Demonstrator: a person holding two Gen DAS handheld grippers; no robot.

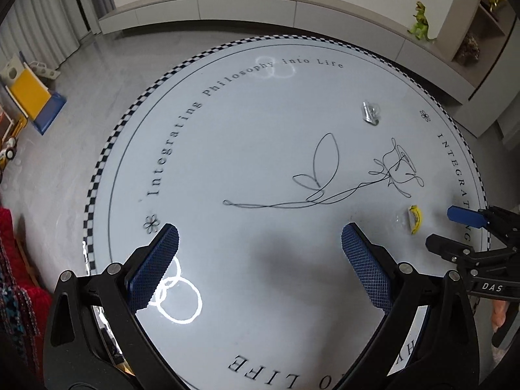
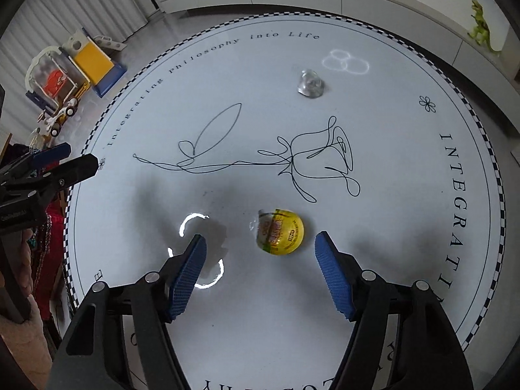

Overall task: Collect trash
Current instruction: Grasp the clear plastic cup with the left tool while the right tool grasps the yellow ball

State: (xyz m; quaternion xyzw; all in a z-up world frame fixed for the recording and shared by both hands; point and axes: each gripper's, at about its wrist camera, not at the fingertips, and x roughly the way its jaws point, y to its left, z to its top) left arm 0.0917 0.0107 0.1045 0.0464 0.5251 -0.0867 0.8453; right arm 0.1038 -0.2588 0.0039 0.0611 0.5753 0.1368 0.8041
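Hovering over the round white table (image 2: 406, 260), the right gripper (image 2: 260, 253) points steeply down with its two blue pads spread wide and nothing between them. Just ahead of its fingertips, a touch nearer the right-hand pad than the left, lies a small yellow cup (image 2: 282, 231) with a peeled, see-through lid, resting on its side on the tabletop and touching neither pad. It looks roughly round from here, so I cannot make out a clear long axis. The gap between the pads seems wider than the cup, so a short push forward and down would likely put it between them. Farther off, past the line drawing of a flower (image 2: 312, 159), sits a crumpled clear wrapper (image 2: 310, 84), well away from both tools. The left gripper (image 1: 260, 247) hangs over the near side of the same table, also spread wide and empty, with bare tabletop below it. From its side the yellow cup (image 1: 414, 219) lies well off to the right, close to the right gripper's tips (image 1: 448, 230), so the right hand is plainly the nearer one for that piece. A green toy dinosaur (image 2: 481, 29) stands on the low cabinet beyond.
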